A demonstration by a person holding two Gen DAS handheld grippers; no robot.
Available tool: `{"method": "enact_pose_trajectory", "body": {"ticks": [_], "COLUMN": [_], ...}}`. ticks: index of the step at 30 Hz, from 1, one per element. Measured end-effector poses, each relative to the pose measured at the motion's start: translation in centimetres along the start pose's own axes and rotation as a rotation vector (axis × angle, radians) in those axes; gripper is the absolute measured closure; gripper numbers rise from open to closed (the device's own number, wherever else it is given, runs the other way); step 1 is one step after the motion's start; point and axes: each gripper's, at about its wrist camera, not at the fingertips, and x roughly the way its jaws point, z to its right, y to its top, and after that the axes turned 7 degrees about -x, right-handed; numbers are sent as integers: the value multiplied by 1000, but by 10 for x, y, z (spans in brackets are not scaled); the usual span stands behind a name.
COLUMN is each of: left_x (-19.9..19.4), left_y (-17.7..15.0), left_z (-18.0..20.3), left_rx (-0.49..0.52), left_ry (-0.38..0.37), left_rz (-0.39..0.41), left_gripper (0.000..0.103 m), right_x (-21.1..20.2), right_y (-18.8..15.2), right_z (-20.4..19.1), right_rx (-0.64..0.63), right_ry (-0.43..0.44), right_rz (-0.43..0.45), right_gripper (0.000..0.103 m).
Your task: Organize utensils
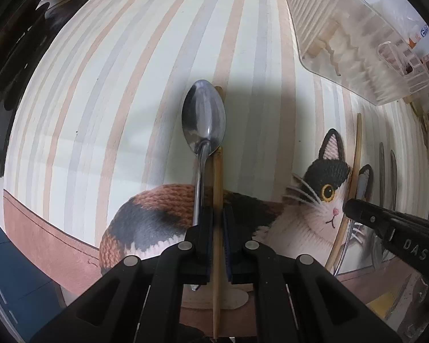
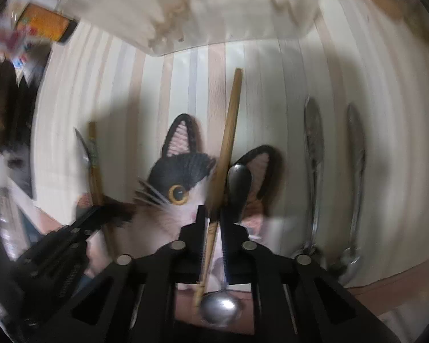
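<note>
My left gripper [image 1: 218, 214] is shut on a wooden chopstick [image 1: 217, 200], which points forward over the striped cat placemat [image 1: 100, 100]. A metal spoon [image 1: 203, 120] lies beside the left finger, bowl forward. My right gripper [image 2: 213, 214] is shut on a second wooden chopstick [image 2: 228, 125], tilted right. A metal spoon [image 2: 238, 188] lies by its right finger, its other end [image 2: 218, 305] below the jaws. The right gripper shows at the right in the left wrist view [image 1: 357, 208]. The left gripper shows at the left in the right wrist view [image 2: 94, 214].
A clear plastic organiser tray [image 1: 357, 43] stands at the far right of the mat, and is blurred at the top of the right wrist view [image 2: 214, 14]. Two metal utensils [image 2: 314, 148] [image 2: 356, 148] lie on the mat to the right. A yellow-labelled jar [image 2: 43, 25] stands far left.
</note>
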Motion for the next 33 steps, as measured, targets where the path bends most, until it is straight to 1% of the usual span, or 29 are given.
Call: {"method": "enact_pose_trajectory", "body": {"ticks": [3,8,10,11,12,13,14,15,18,22,23,26,27,29,30,31,33], "left_x": [-3,-6,-7,-7,-8,-7,-6,-4,-4,-7,-7,-8,-9,-7,-7,-8,-7], "left_y": [-2,-3,-2,-2,1,0,0,-1,0,-1,-1,-1,-1,0,1,1,0], "left_z": [-4,-16,-15,-16,-11,-10,-10,-9,-13,-21,-22,-25,-22,-20,-20,-22,-26], "left_rx": [3,7,11,13,15,18,20,21,18,21,26,33,33,33,29,17,-3], "left_ry": [0,-5,-3,-3,-2,-4,-7,-11,-26,-37,-36,-32,-29,-30,-33,-39,-44], "left_rz": [0,4,7,8,8,9,9,9,7,9,8,7,8,10,11,13,18], "left_gripper": [98,98,98,98,98,95,95,95,94,94,94,94,96,98,98,99,99], "right_x": [-2,-8,-10,-12,-16,-22,-26,-29,-31,-14,-16,-7,-5,-5,-6,-7,-4], "right_y": [0,6,9,11,12,14,14,15,11,2,3,2,2,2,4,6,8], "right_z": [-10,-8,-5,0,3,9,12,13,19,23,20,11,12,12,12,12,9], "right_rx": [-62,-161,-186,-171,-143,-119,-94,-79,-62,-62,-72,-78,-71,-44,-41,-43,-63], "right_ry": [-55,-194,-165,-127,-70,-8,30,39,41,7,-8,-40,-41,-7,5,7,11], "right_rz": [-2,5,-13,-24,-23,-23,-15,-10,-18,-51,-20,-13,-12,11,24,33,36], "right_gripper": [96,97,96,96,96,95,95,94,94,94,93,91,91,91,88,83,79]}}
